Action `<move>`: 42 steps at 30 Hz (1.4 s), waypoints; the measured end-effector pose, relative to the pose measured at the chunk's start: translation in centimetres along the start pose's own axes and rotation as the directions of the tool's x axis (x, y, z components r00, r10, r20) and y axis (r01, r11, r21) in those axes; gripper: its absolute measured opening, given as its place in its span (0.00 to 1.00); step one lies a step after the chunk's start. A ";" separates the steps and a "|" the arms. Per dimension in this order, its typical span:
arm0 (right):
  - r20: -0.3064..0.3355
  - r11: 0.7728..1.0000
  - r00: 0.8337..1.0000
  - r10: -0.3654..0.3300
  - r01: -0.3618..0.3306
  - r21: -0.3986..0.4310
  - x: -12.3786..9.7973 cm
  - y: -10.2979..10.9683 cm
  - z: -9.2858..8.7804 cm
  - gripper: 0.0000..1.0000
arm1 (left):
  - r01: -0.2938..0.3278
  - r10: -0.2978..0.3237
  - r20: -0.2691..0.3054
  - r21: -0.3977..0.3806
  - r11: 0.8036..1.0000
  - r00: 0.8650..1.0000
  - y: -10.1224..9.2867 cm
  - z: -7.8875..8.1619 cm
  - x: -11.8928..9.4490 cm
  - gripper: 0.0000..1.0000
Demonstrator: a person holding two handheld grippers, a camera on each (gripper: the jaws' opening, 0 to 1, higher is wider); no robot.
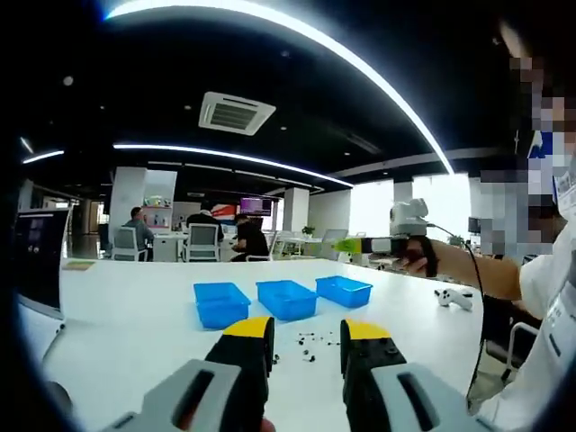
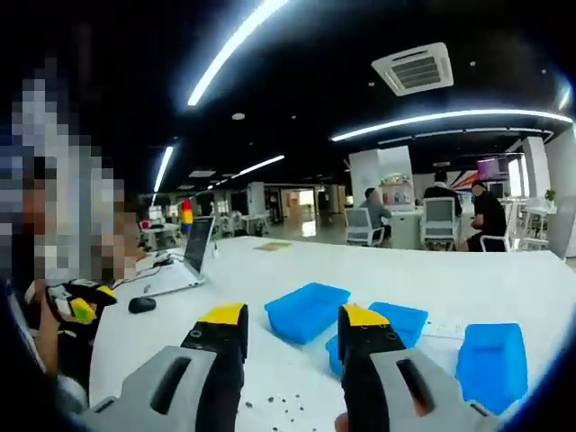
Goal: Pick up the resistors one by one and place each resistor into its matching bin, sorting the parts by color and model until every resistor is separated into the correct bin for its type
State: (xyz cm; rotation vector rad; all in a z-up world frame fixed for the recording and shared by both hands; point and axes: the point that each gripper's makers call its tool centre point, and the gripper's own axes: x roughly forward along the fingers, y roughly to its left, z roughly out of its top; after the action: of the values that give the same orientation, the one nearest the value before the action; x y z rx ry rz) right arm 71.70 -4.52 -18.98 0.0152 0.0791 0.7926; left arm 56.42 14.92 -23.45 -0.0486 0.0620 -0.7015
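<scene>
Three blue bins [image 1: 220, 303] [image 1: 286, 298] [image 1: 344, 290] stand in a row on the white table [image 1: 126, 315]. Small dark resistors [image 1: 310, 346] lie scattered in front of them. My left gripper [image 1: 306, 335] hovers low over the table just short of the resistors, open with nothing between its yellow-tipped jaws. The right gripper [image 1: 360, 245] is held up in a hand to the right, above and beyond the bins. In the right gripper view my right gripper [image 2: 292, 319] is open and empty, pointing past the bins [image 2: 306, 310] [image 2: 400, 322] [image 2: 490, 360], with resistors [image 2: 288, 407] below. The left gripper [image 2: 76, 308] appears at far left.
A laptop [image 2: 184, 261] and a dark mouse [image 2: 141, 304] sit on the table's far end. A white object [image 1: 453, 297] lies near the person's arm. A screen [image 1: 40, 261] stands at the left edge. People sit at desks [image 1: 202, 238] behind.
</scene>
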 end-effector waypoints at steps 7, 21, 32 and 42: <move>0.042 0.998 0.998 -0.051 0.053 -0.046 -6.5 -0.4 0.8 0.42 | 0.002 -0.002 -0.006 0.000 1.000 1.000 -0.1 -0.2 0.2 0.31; 0.019 0.972 0.987 -0.159 0.160 -0.174 -14.4 1.0 -3.6 0.48 | 0.004 -0.004 -0.021 -0.002 1.000 1.000 0.0 -0.7 0.5 0.31; 0.003 0.970 0.980 -0.199 0.197 -0.143 -15.5 0.3 -4.7 0.43 | 0.007 -0.007 -0.023 -0.001 1.000 1.000 -0.2 -0.8 0.5 0.32; -0.084 0.955 0.977 -0.195 0.170 -0.242 -14.6 0.1 -5.2 0.39 | 0.008 -0.008 -0.030 0.003 1.000 1.000 -0.3 -1.1 0.6 0.32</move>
State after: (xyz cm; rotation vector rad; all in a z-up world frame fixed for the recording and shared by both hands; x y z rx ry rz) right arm 61.04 -14.91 -23.22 -0.2550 0.0875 0.6125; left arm 56.65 14.28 -24.52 -0.0356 0.0897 -0.7106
